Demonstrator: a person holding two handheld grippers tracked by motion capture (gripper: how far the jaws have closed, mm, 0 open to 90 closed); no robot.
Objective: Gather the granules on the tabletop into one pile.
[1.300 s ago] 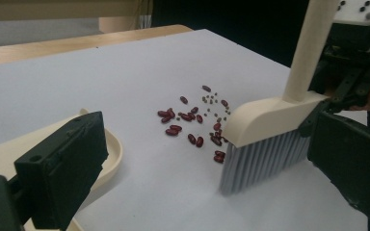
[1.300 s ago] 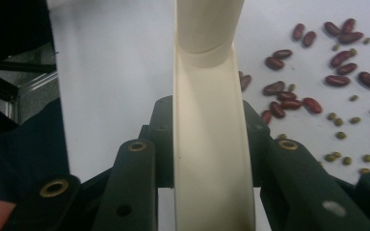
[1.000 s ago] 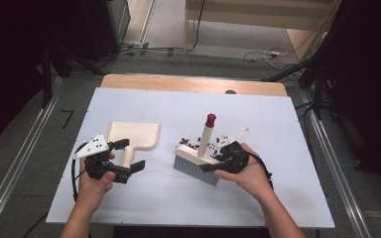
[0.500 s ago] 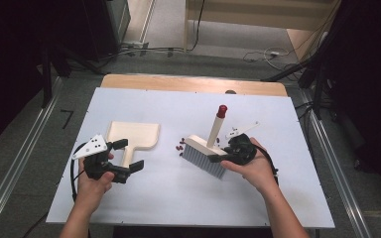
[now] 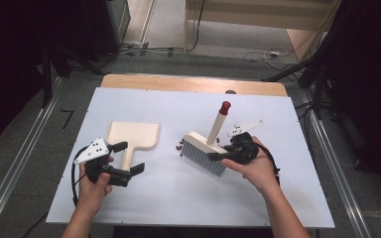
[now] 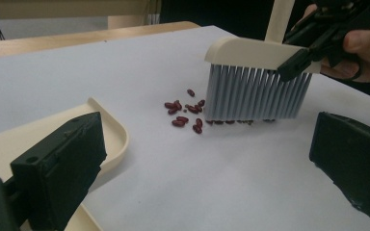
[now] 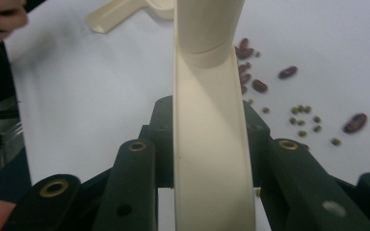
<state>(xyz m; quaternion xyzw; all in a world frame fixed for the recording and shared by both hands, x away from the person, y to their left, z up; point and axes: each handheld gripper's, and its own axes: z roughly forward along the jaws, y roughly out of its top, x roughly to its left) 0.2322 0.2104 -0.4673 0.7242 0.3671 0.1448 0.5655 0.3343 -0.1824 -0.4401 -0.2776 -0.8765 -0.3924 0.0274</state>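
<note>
Resting on the white table (image 5: 178,208), items as follows. Brush (image 5: 204,151): cream head with grey bristles, standing near the table's middle, bristles down, its red-tipped handle slanting up toward the far edge. Right gripper (image 5: 217,156): jaws clamped on the cream head of the brush, seen close in the right gripper view. Beans (image 6: 187,111): small dark red heap touching the bristles on the side facing the dustpan. Dustpan (image 5: 134,136): cream, flat on the table toward the left edge, mouth toward the far edge. Left gripper (image 5: 129,158): jaws wide apart, straddling the dustpan's handle, not pressing it.
</note>
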